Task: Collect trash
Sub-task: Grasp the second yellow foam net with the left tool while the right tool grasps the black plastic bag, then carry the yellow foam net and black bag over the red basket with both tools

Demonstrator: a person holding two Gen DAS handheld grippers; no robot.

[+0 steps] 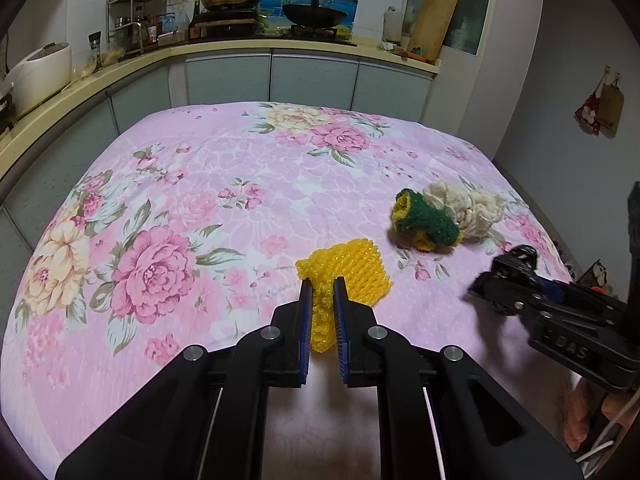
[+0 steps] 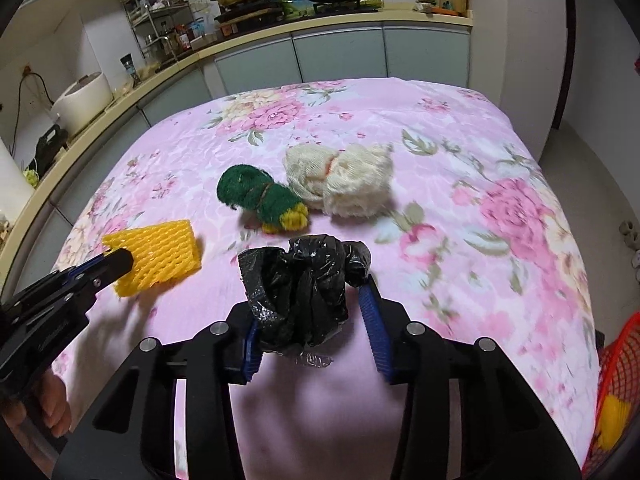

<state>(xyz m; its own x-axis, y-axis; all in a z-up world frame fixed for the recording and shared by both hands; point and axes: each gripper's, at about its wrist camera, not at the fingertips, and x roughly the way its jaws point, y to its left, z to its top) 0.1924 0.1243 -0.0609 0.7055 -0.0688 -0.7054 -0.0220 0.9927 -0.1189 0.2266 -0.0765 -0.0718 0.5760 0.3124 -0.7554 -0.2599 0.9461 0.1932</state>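
On the flowery counter (image 1: 168,184), left tongs (image 1: 323,292) pinch the yellow net (image 1: 348,268); right tongs (image 2: 312,300) squeeze a black bag (image 2: 304,280), ready for the red basket (image 2: 618,344).

Between the left claw (image 1: 323,300) pads sits yellow foam netting (image 1: 344,272), soft and ribbed. The right claw (image 2: 316,316) grips a crinkled, glossy black plastic bag (image 2: 300,284). Beyond it lie a fuzzy green scourer (image 2: 256,196) and a coarse cream cloth (image 2: 344,180) (matt, woven) on a smooth floral cotton sheet (image 2: 460,152).
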